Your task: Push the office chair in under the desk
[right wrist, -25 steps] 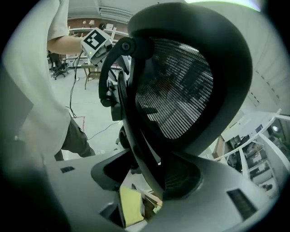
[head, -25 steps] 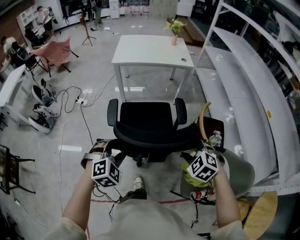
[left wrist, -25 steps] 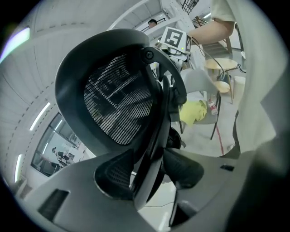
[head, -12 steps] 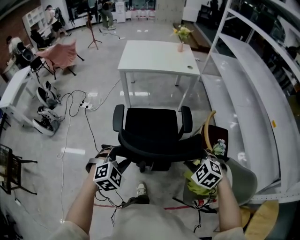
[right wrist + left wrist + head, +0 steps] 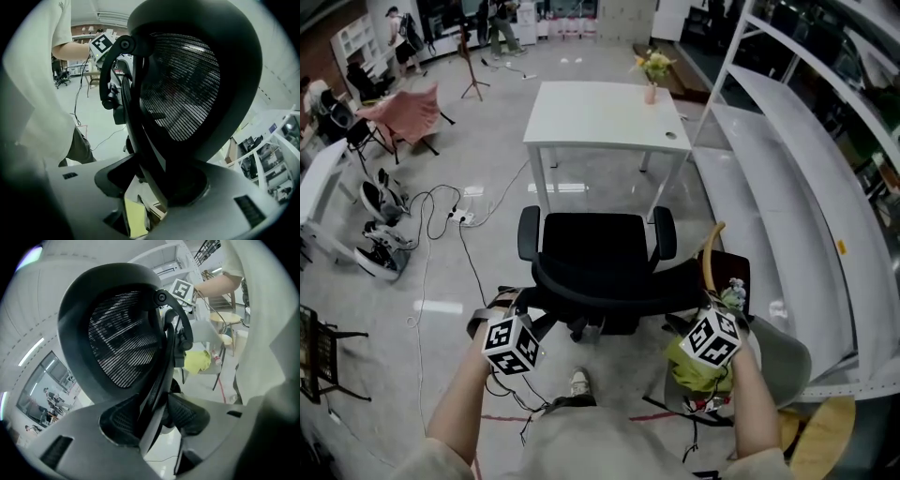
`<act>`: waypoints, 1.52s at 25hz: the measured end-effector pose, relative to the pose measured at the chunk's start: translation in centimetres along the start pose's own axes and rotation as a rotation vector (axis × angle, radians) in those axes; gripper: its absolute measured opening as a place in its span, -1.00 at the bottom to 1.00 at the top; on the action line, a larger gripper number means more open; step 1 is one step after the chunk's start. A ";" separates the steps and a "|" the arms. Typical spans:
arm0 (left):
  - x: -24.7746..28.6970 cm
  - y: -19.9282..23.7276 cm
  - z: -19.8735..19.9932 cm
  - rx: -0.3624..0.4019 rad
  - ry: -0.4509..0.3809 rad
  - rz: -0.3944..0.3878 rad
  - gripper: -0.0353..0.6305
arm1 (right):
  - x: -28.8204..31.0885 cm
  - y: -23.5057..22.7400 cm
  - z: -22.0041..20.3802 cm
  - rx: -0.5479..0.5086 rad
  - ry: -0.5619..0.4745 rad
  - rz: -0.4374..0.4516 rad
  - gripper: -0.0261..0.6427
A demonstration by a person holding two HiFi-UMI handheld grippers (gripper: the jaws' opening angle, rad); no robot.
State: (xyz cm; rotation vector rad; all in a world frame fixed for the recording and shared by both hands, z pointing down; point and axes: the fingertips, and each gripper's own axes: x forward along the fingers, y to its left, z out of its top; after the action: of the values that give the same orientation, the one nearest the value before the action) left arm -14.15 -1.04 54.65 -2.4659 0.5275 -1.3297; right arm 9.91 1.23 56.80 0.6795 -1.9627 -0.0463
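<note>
Chair backrest (image 5: 602, 279) held by right tool (image 5: 157, 180) and just-tightened left tool (image 5: 153, 417).

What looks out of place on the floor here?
Loose cables and a power strip sprawl over the floor left of the office chair, one cable running close by its base. The chair might snag it on the way to the desk. Nothing spilled or broken shows.
</note>
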 end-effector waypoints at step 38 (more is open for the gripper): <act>11.3 17.6 1.6 0.026 -0.041 0.026 -0.26 | 8.5 -18.4 2.0 0.032 -0.039 -0.067 -0.24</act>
State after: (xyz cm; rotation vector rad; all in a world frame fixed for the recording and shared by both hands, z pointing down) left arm -10.30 -21.62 54.78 -2.4512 0.5268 -1.2656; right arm 13.59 -18.86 56.97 0.7702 -1.9817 -0.0694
